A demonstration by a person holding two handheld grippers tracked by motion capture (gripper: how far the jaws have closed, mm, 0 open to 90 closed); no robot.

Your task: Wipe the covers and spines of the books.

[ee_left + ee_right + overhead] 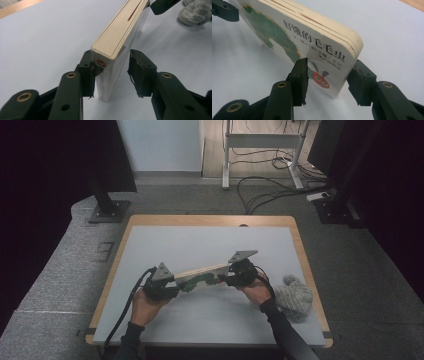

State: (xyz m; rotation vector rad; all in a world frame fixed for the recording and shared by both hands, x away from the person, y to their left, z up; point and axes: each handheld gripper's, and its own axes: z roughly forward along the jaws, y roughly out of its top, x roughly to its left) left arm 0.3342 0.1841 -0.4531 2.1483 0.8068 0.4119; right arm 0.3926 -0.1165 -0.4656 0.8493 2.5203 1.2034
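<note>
My left tool point(111, 72) and right tool point(328, 81), matt black plastic with brass-coloured rivets, are flanking a board book point(312, 42) showing a glossy printed cover and thick cream card pages. The worktop point(200, 245) is looking smooth, matt grey, wood-edged; the hat point(294, 297) is looking grey knitted.

I see a grey knitted hat point(294, 297) lying near the worktop's point(200, 245) right edge, and cables point(265, 190) strewn over the floor point(60, 270) beyond it.

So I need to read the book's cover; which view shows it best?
The right gripper view: the book turns its caterpillar cover and printed title to that camera. The left gripper view shows its page edges and spine end; the high view shows it small, held between both grippers.
</note>
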